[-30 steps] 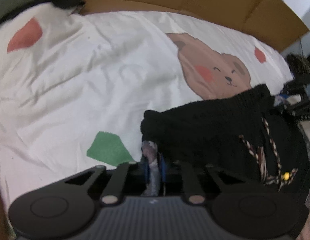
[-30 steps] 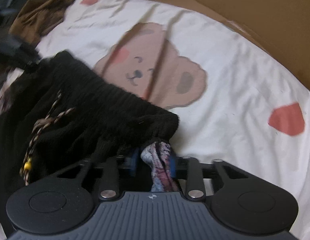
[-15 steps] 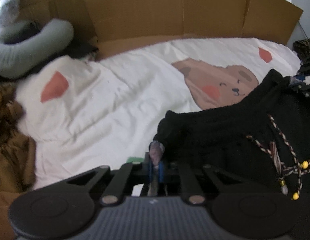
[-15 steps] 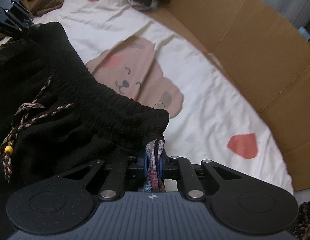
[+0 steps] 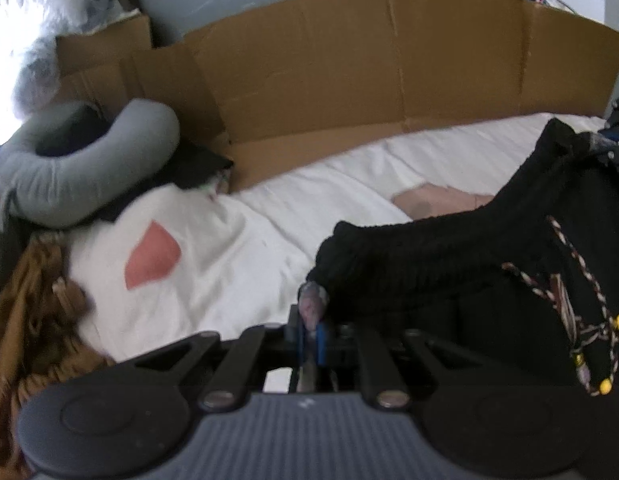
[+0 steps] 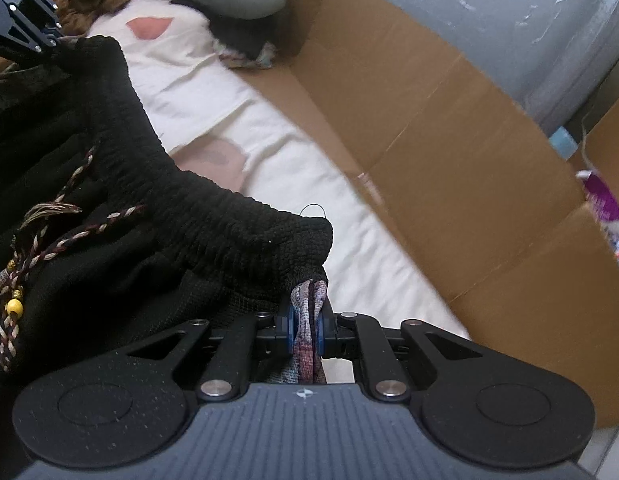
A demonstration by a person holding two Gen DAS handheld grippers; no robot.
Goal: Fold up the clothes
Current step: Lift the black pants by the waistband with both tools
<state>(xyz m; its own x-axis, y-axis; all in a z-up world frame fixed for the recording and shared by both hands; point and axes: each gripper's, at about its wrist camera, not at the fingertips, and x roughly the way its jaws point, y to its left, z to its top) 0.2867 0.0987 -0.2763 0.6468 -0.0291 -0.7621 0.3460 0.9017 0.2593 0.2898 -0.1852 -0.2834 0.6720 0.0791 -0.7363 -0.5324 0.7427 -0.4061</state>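
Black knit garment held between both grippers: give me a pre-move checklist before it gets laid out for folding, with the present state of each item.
1. Left gripper clamped on a corner of the black garment: ok.
2. Right gripper clamped on the opposite waistband corner: ok; patterned inner fabric is pinched between its pads.
3. Waistband stretched between the grippers: not ok, it sags in the middle.
4. Beaded drawstring tucked away: not ok, it hangs loose on the front.
5. Bare white sheet ahead for laying down: ok.
6. Lower hem hanging free: cannot tell, it is out of view.
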